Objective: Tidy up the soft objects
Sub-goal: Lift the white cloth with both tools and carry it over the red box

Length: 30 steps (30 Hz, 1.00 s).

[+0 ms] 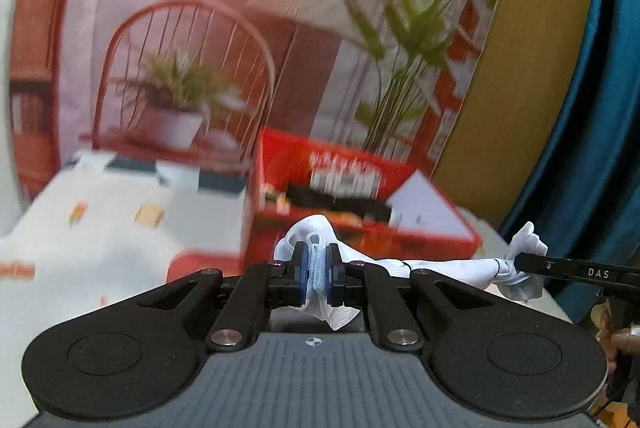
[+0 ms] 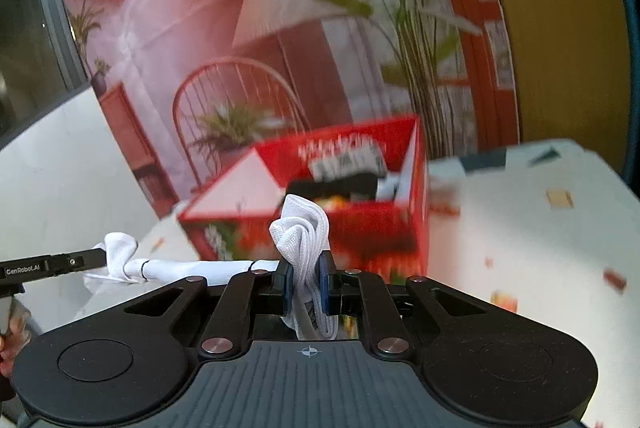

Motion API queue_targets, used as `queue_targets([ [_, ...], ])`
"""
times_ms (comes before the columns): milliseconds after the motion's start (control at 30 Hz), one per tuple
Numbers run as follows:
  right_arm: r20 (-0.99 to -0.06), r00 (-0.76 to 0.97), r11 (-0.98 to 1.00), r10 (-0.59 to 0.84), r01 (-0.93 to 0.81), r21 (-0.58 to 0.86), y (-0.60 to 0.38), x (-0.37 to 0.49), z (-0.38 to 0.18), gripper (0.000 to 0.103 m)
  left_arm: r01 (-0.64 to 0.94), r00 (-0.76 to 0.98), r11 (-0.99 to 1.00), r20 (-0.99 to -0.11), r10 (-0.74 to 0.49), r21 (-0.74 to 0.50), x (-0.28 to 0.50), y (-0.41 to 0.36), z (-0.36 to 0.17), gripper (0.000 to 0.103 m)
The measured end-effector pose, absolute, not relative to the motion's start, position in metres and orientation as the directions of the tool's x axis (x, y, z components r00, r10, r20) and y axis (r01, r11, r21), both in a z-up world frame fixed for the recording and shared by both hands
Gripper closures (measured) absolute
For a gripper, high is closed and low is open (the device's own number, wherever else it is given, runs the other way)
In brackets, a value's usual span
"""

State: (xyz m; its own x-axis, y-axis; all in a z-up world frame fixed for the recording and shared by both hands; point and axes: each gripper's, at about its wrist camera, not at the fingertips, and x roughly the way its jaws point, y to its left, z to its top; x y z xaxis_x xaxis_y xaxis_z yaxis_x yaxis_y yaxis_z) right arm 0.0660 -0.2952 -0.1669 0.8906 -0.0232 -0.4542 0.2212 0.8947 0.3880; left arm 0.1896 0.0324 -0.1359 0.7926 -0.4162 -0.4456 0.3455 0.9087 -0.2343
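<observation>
Two tools pinch white sock [image 1: 440, 268] ends: left tool [image 1: 318, 274] toe, right tool [image 2: 308, 284] ribbed cuff.

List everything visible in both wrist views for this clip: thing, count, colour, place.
white cloth: one, white, stretched in the air between the two grippers, in front of the box
red box: one, red with printing, open top, on the table behind the cloth; dark items inside, too blurred to name
table: one, white cover with small orange and red marks
backdrop: one, printed room scene in pinks and reds, behind the table
left gripper: black, blue pads, shut on one end of the cloth
right gripper: black, blue pads, shut on the other end
</observation>
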Motion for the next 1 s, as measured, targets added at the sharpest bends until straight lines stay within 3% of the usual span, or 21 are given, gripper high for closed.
queue_targets([
  [133, -0.425, 0.904, 0.904, -0.052, 0.223, 0.363, -0.315, 0.090, -0.146, 0.092, 0.366, 0.814, 0.912, -0.412, -0.410, -0.186, 0.217, 0.013, -0.117, 0.093],
  [300, -0.432, 0.898, 0.916, -0.082, 0.238, 0.322, -0.336, 0.129, -0.134, 0.092, 0.369, 0.806, 0.915, -0.434, -0.404, -0.165, 0.256, -0.005, -0.111, 0.093],
  [667, -0.564, 0.823, 0.938, -0.066, 0.244, 0.247, -0.356, 0.204, -0.159, 0.092, 0.402, 0.720, 0.910, -0.581, -0.380, -0.098, 0.326, -0.027, -0.142, 0.093],
  [1000, -0.657, 0.753, 0.968, -0.039, 0.190, 0.161, -0.353, 0.235, -0.185, 0.092, 0.446, 0.646, 0.891, -0.657, -0.388, -0.087, 0.356, -0.037, -0.165, 0.093],
])
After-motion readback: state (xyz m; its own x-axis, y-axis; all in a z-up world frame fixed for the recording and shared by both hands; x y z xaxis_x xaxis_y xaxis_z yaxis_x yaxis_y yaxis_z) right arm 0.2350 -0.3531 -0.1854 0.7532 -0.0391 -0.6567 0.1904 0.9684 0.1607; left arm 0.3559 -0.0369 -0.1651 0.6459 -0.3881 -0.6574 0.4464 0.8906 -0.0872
